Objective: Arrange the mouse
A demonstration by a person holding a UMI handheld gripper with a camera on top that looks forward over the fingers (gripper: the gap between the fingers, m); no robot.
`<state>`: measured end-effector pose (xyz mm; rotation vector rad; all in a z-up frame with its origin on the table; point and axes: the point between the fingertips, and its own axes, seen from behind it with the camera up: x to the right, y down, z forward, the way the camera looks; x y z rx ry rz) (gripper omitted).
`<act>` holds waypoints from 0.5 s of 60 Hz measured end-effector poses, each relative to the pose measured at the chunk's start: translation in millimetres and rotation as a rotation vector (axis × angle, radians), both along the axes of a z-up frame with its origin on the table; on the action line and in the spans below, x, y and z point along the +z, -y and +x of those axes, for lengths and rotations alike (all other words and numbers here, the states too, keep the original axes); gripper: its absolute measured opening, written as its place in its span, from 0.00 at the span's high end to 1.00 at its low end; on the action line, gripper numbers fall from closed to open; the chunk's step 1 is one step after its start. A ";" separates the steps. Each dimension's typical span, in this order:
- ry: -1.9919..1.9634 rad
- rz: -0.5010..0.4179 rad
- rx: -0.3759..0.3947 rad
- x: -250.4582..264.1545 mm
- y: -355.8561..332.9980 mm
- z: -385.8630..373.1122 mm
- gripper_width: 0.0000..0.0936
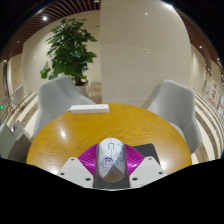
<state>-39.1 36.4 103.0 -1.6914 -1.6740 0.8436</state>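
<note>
A white mouse (pixel 110 157) with a dark printed design on its back sits between my gripper's (pixel 111 163) two fingers. The magenta pads (pixel 92 160) press against both of its sides. The mouse is held over a round wooden table (pixel 80 128), above a dark mouse pad (pixel 146 152) that shows just to the right of the fingers. The underside of the mouse is hidden, so I cannot tell if it touches the pad.
Two light grey chairs stand at the table's far side, one at the left (pixel 58 98) and one at the right (pixel 172 103). A flat white object (pixel 84 107) lies at the table's far edge. A potted plant (pixel 70 50) stands behind.
</note>
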 end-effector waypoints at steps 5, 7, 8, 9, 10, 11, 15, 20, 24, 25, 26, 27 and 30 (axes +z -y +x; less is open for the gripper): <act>0.048 0.017 -0.043 -38.1 -36.2 -11.8 0.61; 0.066 0.014 -0.048 -52.5 -43.5 -14.6 0.60; 0.072 0.012 -0.049 -60.8 -47.1 -11.0 0.60; 0.080 0.012 -0.048 -68.9 -49.7 -12.4 0.60; 0.091 0.013 -0.047 -75.7 -52.5 -12.6 0.60; 0.104 0.014 -0.046 -83.1 -54.3 -12.0 0.60; 0.146 0.011 -0.046 -106.7 -59.4 -3.3 0.59; 0.179 -0.003 -0.046 -121.3 -60.1 6.1 0.57; 0.153 0.008 -0.037 -121.2 -58.7 5.8 0.52; 0.149 0.008 -0.037 -121.1 -58.5 5.2 0.50; 0.148 0.006 -0.035 -121.3 -58.1 4.9 0.48; 0.149 0.005 -0.033 -121.6 -57.7 5.0 0.47; 0.154 -0.003 -0.017 -121.0 -54.8 5.8 0.33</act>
